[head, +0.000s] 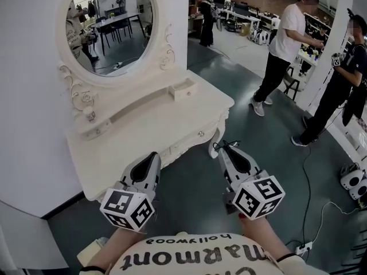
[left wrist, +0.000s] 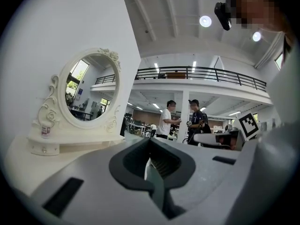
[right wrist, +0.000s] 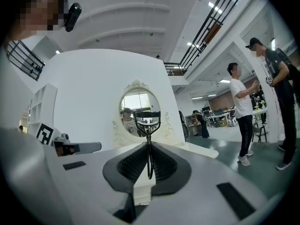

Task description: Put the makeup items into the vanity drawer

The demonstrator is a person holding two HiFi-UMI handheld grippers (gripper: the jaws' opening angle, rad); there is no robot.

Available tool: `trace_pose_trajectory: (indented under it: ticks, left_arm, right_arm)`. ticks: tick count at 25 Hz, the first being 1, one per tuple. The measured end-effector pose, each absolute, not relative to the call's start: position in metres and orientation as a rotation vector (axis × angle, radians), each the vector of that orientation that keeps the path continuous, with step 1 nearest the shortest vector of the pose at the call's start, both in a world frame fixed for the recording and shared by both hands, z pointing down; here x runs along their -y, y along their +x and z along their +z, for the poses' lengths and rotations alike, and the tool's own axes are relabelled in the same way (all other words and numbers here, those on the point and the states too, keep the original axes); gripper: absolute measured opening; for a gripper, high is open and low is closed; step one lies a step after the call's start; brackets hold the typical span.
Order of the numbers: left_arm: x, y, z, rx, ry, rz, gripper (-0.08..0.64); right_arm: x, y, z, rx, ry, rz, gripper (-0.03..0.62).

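My right gripper (right wrist: 149, 149) is clamped on a thin black metal eyelash curler (right wrist: 148, 122). The curler stands upright out of the jaws, just off the front edge of the ornate white vanity table (head: 132, 145). My left gripper (left wrist: 150, 143) seems pressed together with nothing in it.

Bright overhead ceiling lights (left wrist: 205, 21); fisheye edges dark, warped.

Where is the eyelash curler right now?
The eyelash curler is clamped in the right gripper, at the head view's right beside the vanity's front leg; the right gripper view shows it lined up with the mirror.
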State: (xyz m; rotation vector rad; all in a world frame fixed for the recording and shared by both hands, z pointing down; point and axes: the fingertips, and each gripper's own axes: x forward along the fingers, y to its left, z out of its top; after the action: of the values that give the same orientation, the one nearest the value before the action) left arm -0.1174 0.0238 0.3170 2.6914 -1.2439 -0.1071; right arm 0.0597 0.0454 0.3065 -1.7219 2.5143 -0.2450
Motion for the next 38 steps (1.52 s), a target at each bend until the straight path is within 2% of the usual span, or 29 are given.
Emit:
trace_pose_trajectory:
  ticks: [14,38]
  left_arm:
    - [0.020,-0.103,0.359,1.211,2.625,-0.052,0.009]
    - [0.178,-0.028,0.364,1.359,2.545,-0.061,0.009]
  right_arm:
    - [-0.003,0.073,0.347,-2.529,-1.760,-0.355,0.038]
    - [0.181,0.139,0.356,-2.682,-1.576,-0.393,0.038]
